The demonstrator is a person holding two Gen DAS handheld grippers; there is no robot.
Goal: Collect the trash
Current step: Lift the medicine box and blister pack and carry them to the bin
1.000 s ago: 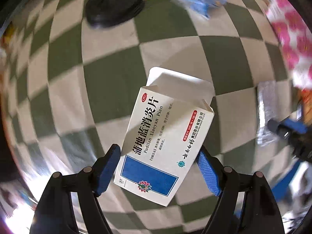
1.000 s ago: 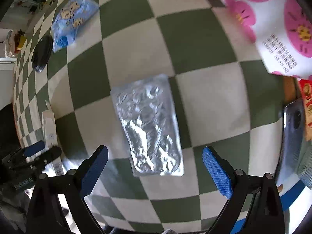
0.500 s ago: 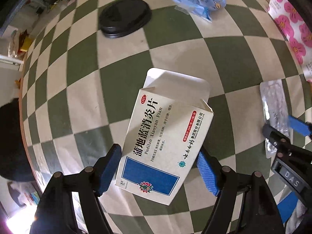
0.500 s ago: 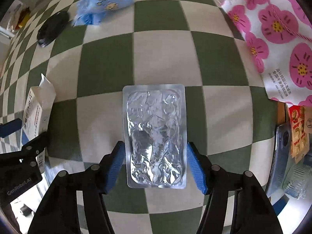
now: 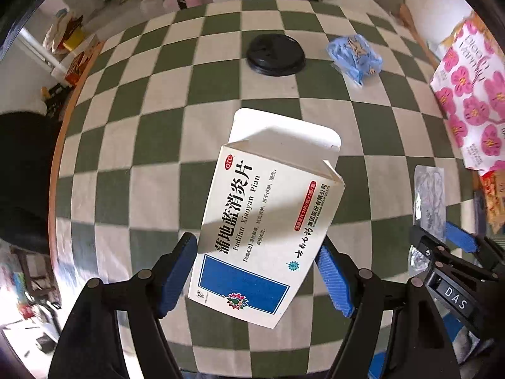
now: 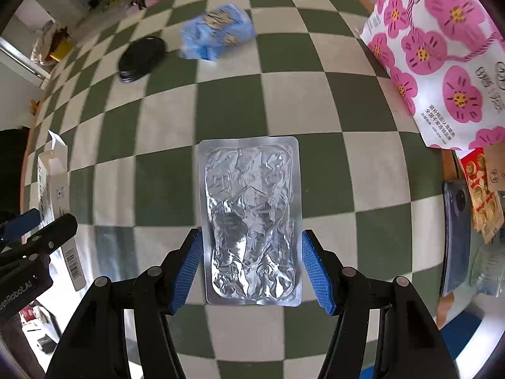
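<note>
Left claw (image 5: 255,271) squeezes the white medicine box (image 5: 268,221) | right claw (image 6: 249,268) squeezes the foil pill sheet (image 6: 251,218) | only the right view shows a phone (image 6: 456,240) at the desk's (image 6: 315,101) right edge.

green-and-cream checkered tablecloth (image 5: 164,132), wooden table edge (image 5: 60,139), white wall (image 5: 442,9), cluttered sunlit floor behind

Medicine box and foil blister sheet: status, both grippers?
Left gripper shut on medicine box, lifted. Right gripper shut on foil blister sheet. Blue wrapper, black lid on the checkered cloth. Nothing blocking.
</note>
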